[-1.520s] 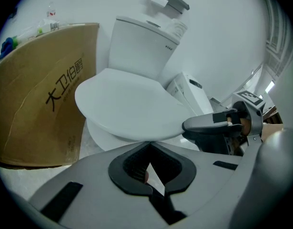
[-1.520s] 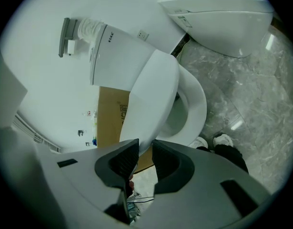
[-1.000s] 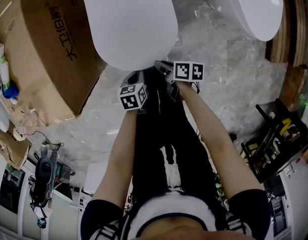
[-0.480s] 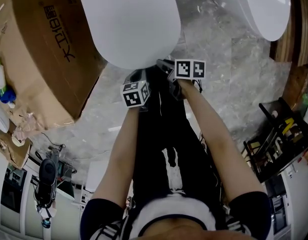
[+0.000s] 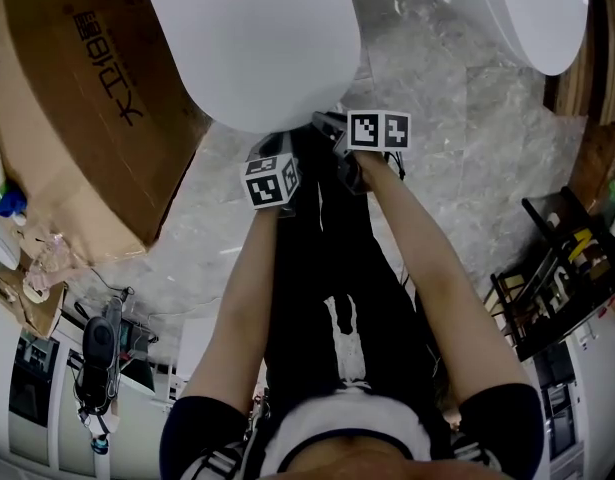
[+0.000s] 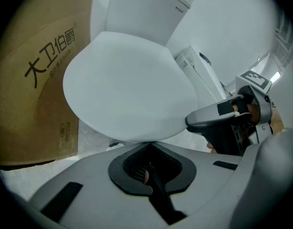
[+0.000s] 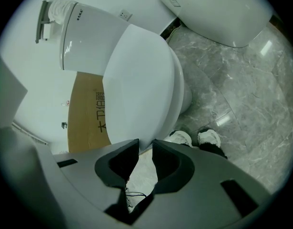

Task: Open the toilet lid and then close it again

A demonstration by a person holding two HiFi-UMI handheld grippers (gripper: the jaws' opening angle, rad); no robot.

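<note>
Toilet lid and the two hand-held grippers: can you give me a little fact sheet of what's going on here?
Toilet lid: down, closed
Left gripper: shut, empty, close to the lid's front edge
Right gripper: open, jaws aimed at the lid's front edge, nothing gripped
Beside the toilet: cardboard box
Also in view: second toilet, marble floor

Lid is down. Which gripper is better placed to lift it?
Right, probably. The right gripper has its jaws apart, with the front rim of the lid lined up at the gap. The left gripper is shut, just short of the rim, holding nothing.
</note>
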